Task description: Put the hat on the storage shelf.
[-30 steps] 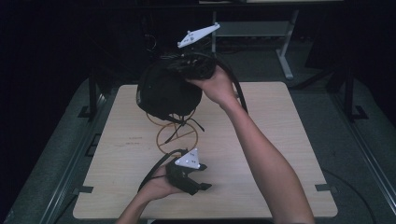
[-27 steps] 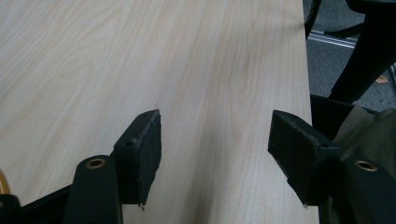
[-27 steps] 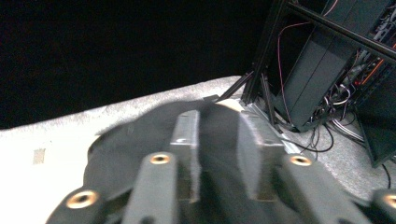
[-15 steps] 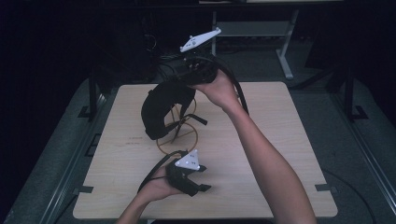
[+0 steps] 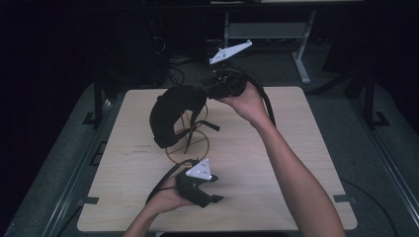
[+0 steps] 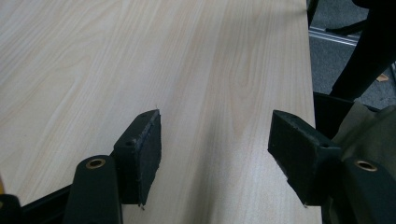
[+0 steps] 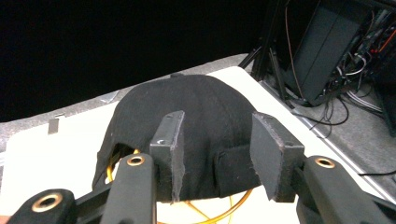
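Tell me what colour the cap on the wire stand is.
The cap is black, clearest in the right gripper view.

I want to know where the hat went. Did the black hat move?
Yes. The black hat swung down and toward the near edge of the table, now draped over the gold wire stand; the right claw sits behind it.

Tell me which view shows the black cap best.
The right gripper view: the black cap sits close up between the right gripper jaws, over a gold wire stand. The high view shows it smaller and dark. The left gripper view looks along bare table.
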Tool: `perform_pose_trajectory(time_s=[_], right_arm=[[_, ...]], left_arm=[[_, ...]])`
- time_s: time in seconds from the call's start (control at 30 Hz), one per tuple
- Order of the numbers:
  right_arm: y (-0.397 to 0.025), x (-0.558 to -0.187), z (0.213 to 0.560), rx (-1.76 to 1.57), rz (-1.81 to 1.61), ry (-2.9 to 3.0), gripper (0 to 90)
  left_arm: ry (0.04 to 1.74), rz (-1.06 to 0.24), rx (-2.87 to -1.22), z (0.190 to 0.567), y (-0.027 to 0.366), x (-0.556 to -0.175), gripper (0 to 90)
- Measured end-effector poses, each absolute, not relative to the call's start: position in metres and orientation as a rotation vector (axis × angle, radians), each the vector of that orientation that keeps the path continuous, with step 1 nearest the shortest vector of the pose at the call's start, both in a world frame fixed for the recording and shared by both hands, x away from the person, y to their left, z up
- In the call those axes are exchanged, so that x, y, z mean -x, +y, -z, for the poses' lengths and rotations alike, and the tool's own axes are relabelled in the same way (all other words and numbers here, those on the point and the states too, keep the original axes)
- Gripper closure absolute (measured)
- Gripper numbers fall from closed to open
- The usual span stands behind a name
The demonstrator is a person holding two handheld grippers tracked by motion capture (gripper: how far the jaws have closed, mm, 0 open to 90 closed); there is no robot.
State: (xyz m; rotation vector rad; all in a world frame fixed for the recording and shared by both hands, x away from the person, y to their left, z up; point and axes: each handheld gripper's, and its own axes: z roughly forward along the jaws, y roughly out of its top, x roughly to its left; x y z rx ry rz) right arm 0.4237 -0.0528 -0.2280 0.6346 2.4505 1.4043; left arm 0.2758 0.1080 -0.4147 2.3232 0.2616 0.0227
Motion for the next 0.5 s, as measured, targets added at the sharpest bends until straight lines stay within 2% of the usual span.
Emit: perform_pose_trajectory(time_s=[0.5], right_arm=[[-0.075, -0.413, 0.248, -0.676, -1.43, 2.48, 52.4]], left_arm=[[0.29, -0.013, -2.311, 0.418, 0.107, -0.274, 34.5]])
